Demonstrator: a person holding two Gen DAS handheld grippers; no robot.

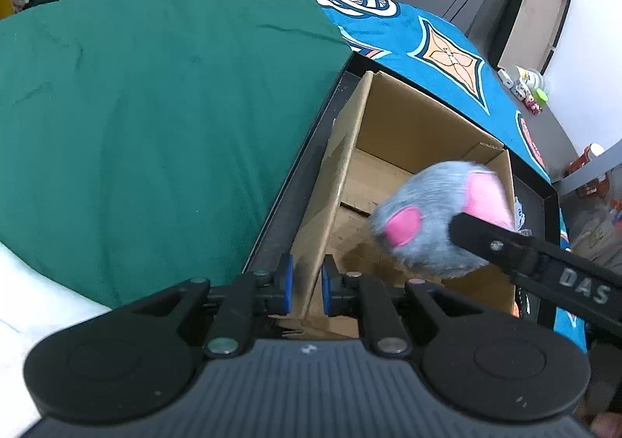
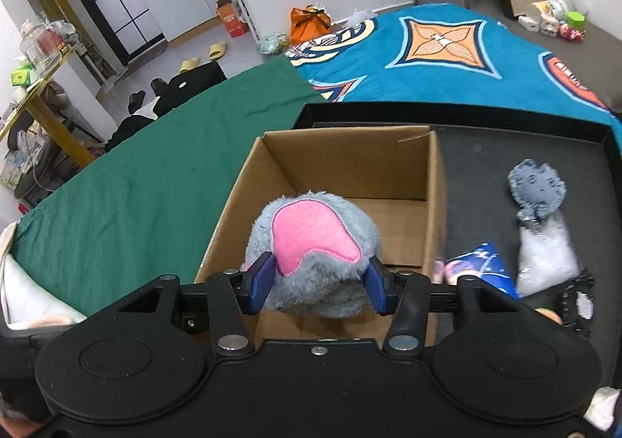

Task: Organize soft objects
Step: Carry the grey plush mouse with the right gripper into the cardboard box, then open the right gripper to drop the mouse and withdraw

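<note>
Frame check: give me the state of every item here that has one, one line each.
Plush toy: gripped, held over the box opening.
Cardboard box: open, upright, floor bare.
Right gripper: shut on the plush toy.
Left gripper: pads straddle the box's wall; contact unclear.
Grey cloth: lying loose in the black tray.

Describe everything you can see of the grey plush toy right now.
The grey plush toy is fluffy, shaggy grey fabric with smooth pink felt patches, one large and one smaller. The right gripper pinches it between blue pads, holding it above the open cardboard box. Nothing else touches it. Its face and limbs cannot be made out.
</note>
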